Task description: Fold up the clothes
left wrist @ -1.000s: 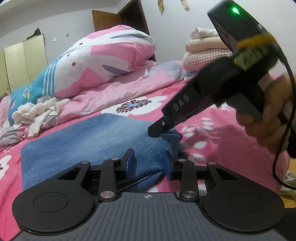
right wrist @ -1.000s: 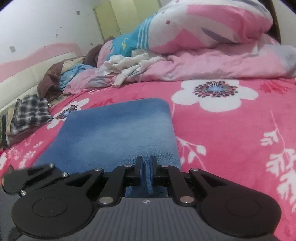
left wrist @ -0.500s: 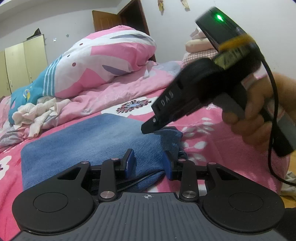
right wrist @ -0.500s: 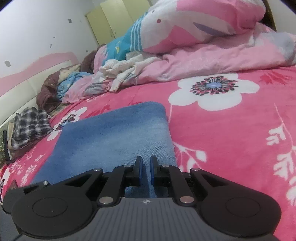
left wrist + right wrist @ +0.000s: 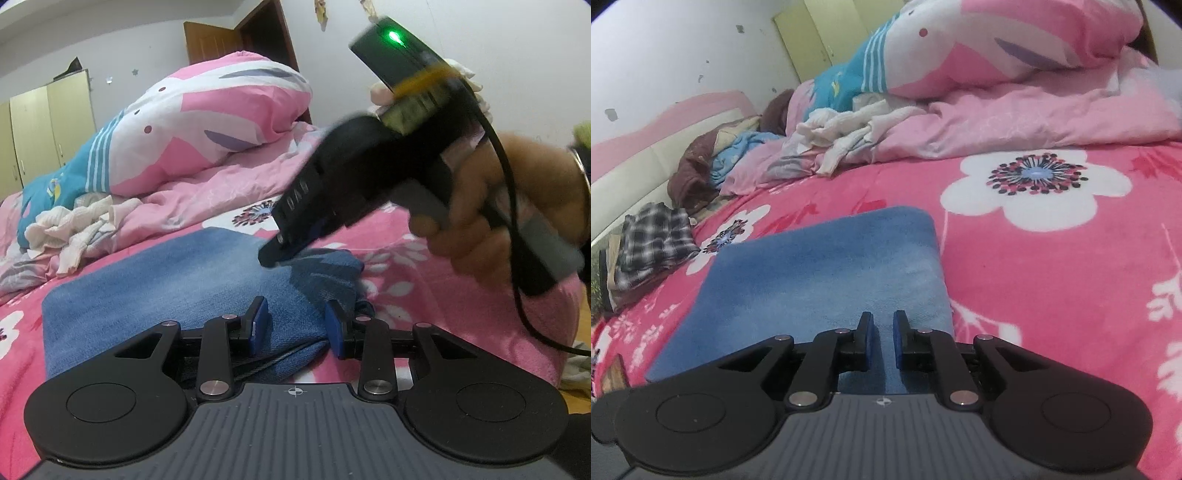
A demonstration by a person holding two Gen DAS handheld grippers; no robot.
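A folded blue denim garment (image 5: 155,280) (image 5: 827,266) lies flat on the pink floral bedspread (image 5: 1052,280). My left gripper (image 5: 295,314) sits low over the garment's near right edge. Its jaws are partly apart with denim showing between them, and the pads do not visibly press on it. A person's hand holds my right gripper (image 5: 269,258) (image 5: 882,317), whose tips are down on the garment's right end beside a darker, rumpled denim corner (image 5: 325,266). Its jaws are opening, with a narrow gap and nothing pinched in it.
A pink quilt and big pillow (image 5: 207,122) are heaped at the back, with crumpled white clothes (image 5: 849,129) in front. A plaid shirt (image 5: 653,240) and brown clothes (image 5: 698,166) lie by the headboard. Folded laundry (image 5: 380,96) is stacked behind the right gripper.
The right gripper has slid left across the garment's right end, carrying the denim corner with it, and its jaws have parted a little. The left gripper has stayed put.
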